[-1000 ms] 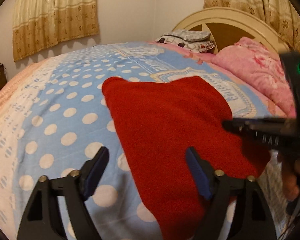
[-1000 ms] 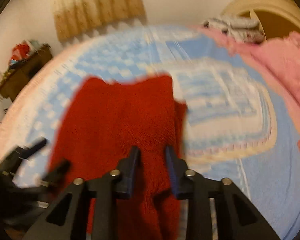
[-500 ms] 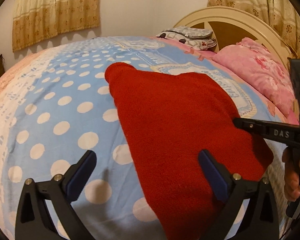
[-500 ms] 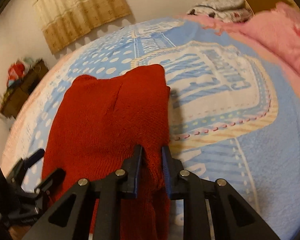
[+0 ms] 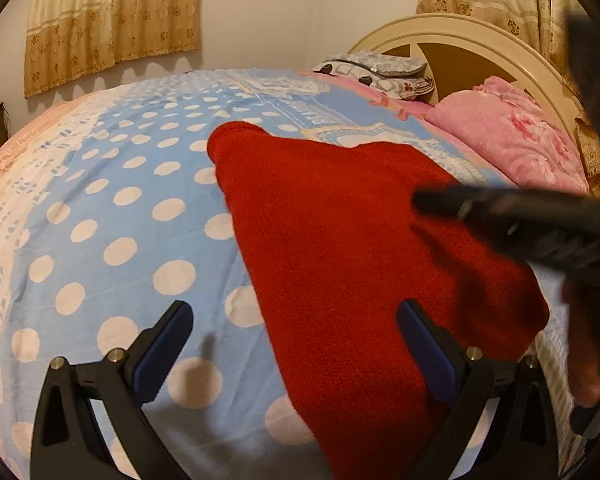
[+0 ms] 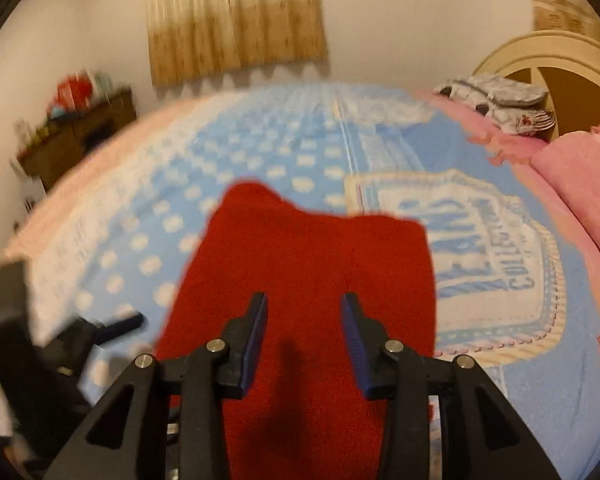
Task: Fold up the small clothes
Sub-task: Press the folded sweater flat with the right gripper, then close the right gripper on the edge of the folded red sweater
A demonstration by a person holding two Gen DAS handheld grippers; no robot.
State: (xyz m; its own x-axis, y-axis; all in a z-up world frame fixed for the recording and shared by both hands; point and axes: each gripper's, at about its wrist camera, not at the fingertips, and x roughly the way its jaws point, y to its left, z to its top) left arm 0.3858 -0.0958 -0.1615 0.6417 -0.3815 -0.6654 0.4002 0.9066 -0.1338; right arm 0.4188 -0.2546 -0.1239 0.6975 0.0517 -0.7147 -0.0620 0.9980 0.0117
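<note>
A red knit garment (image 5: pixel 372 248) lies flat on the blue polka-dot bedspread (image 5: pixel 112 220); it also shows in the right wrist view (image 6: pixel 312 256). My left gripper (image 5: pixel 296 324) is wide open and empty, above the garment's near left edge. My right gripper (image 6: pixel 304 312) is open and empty above the garment's near end; it shows in the left wrist view as a dark blurred bar (image 5: pixel 500 208) over the garment's right side. The left gripper shows blurred at the left of the right wrist view (image 6: pixel 100 328).
Pink pillows (image 5: pixel 508 136) and a folded patterned pile (image 5: pixel 380 72) lie by the cream headboard (image 5: pixel 480 44). A dark wooden dresser (image 6: pixel 80 132) with clutter stands at the far left wall. Curtains hang behind the bed.
My right gripper has let go of the red garment's edge, opened, and swung left over it. The garment now lies flat. My left gripper stayed open and barely moved.
</note>
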